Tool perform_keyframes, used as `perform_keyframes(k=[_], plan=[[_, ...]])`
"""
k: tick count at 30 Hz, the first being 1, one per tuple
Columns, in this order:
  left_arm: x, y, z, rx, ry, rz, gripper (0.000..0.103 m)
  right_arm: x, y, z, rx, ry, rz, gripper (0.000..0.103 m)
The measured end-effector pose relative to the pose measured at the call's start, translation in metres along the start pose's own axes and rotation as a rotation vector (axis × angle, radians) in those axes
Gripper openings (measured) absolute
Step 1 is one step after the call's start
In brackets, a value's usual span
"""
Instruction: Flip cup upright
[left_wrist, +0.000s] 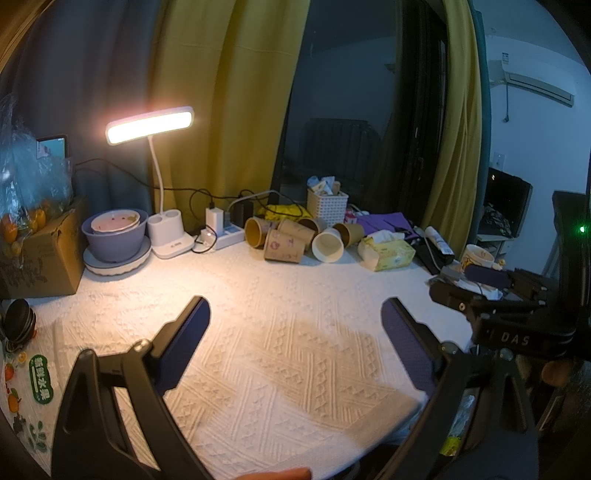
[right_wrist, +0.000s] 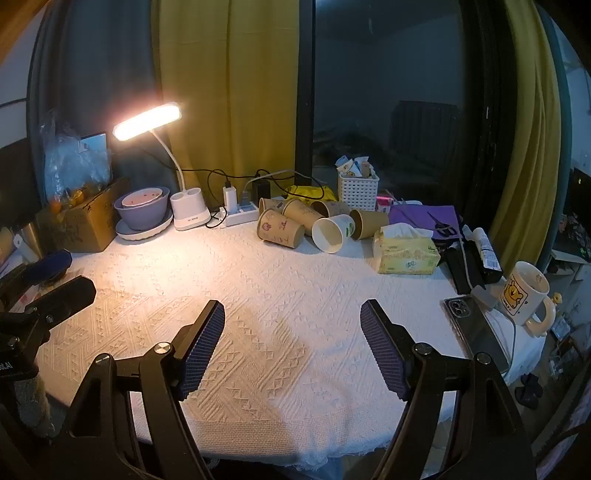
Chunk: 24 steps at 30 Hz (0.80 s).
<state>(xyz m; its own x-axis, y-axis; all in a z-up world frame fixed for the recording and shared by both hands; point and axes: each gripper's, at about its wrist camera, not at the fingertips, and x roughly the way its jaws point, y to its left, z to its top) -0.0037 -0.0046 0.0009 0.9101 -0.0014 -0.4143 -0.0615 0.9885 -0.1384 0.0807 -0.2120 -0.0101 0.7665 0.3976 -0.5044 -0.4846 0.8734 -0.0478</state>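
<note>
- Paper cups (right_wrist: 295, 225) lie tipped in a heap at the table's (right_wrist: 277, 295) far edge, brown kraft with printed doodles.
- One white cup (right_wrist: 332, 232) shows its open mouth.
- Left gripper (left_wrist: 295, 314) and right gripper (right_wrist: 291, 314): fingers apart, holding nothing.

A wide stretch of white tablecloth (right_wrist: 280, 295) lies open ahead. At its far edge, tipped paper cups (right_wrist: 295, 225), a tissue pack (right_wrist: 406, 254) and a lamp base (right_wrist: 190, 210) crowd together.

Right tool (right_wrist: 291, 314) gapes over the tablecloth (right_wrist: 258, 280); paper cups (right_wrist: 314, 225) lie tipped, perhaps six, beyond.
</note>
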Motion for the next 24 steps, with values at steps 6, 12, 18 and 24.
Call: perform_keyframes(k=[6, 12, 18, 24], plan=[[0.0001, -0.0001, -0.0001, 0.000, 0.000, 0.000, 0.095, -0.0004, 0.0008, 0.0011, -0.001, 0.002, -0.002, 0.079], [0.0000, -0.0001, 0.0000, 0.000, 0.000, 0.000, 0.095, -0.0003, 0.0013, 0.0016, -0.002, 0.002, -0.001, 0.079], [-0.0001, 0.0000, -0.0001, 0.000, -0.001, 0.001, 0.095, -0.0005, 0.0016, 0.0018, -0.002, 0.000, -0.001, 0.079], [0.0000, 0.0000, -0.0001, 0.000, -0.001, 0.000, 0.095, -0.0005, 0.0007, 0.0015, -0.002, 0.000, -0.001, 0.079]])
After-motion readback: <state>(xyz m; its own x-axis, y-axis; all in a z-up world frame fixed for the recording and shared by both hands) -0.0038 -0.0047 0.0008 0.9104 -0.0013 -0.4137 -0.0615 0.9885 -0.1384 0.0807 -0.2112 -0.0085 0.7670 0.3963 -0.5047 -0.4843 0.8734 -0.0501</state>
